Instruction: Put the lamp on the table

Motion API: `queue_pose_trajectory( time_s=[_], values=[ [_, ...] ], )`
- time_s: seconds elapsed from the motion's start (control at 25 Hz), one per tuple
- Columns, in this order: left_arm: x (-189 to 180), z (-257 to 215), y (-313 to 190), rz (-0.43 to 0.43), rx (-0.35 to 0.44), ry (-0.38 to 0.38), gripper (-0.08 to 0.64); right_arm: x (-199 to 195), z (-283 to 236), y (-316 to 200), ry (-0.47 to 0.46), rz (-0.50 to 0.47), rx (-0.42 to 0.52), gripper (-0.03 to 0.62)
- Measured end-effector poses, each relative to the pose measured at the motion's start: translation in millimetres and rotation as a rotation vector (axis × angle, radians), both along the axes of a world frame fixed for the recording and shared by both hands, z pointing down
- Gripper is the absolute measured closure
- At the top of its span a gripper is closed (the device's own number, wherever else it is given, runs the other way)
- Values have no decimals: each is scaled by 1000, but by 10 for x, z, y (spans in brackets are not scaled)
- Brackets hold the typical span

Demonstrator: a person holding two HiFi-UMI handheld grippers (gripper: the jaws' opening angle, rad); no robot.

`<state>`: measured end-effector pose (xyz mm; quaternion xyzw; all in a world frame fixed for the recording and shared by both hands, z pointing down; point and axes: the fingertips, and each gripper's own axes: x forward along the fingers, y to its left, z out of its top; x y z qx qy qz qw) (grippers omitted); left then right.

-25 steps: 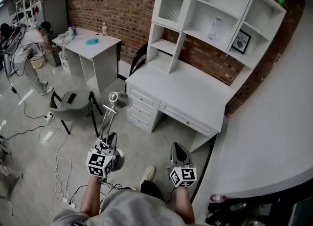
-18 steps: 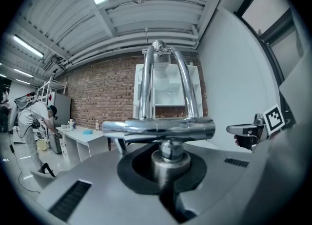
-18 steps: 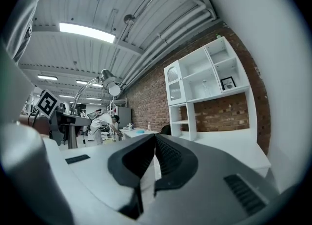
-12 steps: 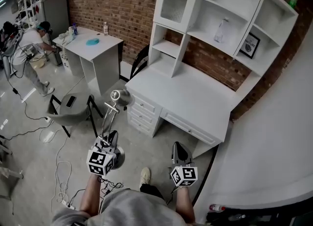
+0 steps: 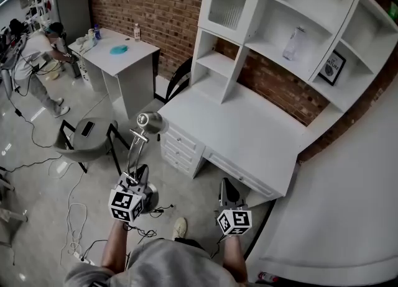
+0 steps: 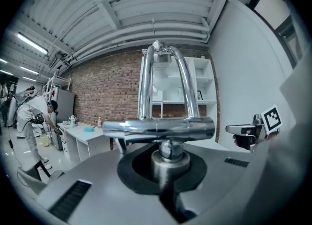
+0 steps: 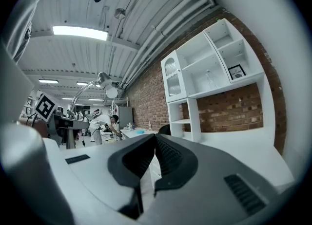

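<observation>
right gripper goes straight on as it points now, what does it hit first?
Most likely the desk. The right gripper points at its front edge with nothing in between. Depth is unclear, so it might instead pass just over the top.

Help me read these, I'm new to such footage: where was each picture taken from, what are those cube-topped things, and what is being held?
There is no robot here. A person holds a gripping tool in each hand, and each tool carries a cube with square markers. The wide picture comes from a camera on the person's head, looking steeply down at both hands. The other two come from cameras riding on the tools, each looking along its own jaws. The left tool is closed low on the stem of a chrome desk lamp; that is the shiny metal filling the left gripper view. The right tool is closed and empty. Ahead stands a white desk whose shelves hold a framed picture.
</observation>
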<state>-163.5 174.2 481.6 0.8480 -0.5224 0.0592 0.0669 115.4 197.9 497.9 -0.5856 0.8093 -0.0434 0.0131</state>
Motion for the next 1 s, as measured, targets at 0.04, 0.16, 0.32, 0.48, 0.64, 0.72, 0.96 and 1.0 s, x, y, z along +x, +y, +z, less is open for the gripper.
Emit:
queue_pose_trajectory(
  time_s=[0.04, 0.16, 0.32, 0.48, 0.64, 0.72, 0.96, 1.0],
  values=[
    [29, 10, -75, -5, -2, 1, 560, 35, 5, -83, 0, -3, 0, 569],
    [128, 36, -277, -13, 0, 1, 560, 146, 11, -318, 0, -11, 4, 569],
    [270, 0, -543, -23, 17, 0, 560, 293, 8, -611, -1, -21, 15, 569],
    [407, -40, -751, -27, 30, 2, 560, 403, 12, -845, -7, -32, 19, 569],
    [505, -23, -920, -26, 34, -1, 560, 467, 85, -998, -15, -40, 15, 569],
    [549, -19, -1005, -30, 31, -5, 560, 518, 99, -1066, -19, -41, 13, 569],
    [637, -4, -1266, -25, 27, -28, 560, 708, 143, -1270, -31, -12, -3, 569],
    [639, 13, -1309, -26, 25, -29, 560, 726, 145, -1303, -29, -10, -2, 569]
  ],
)
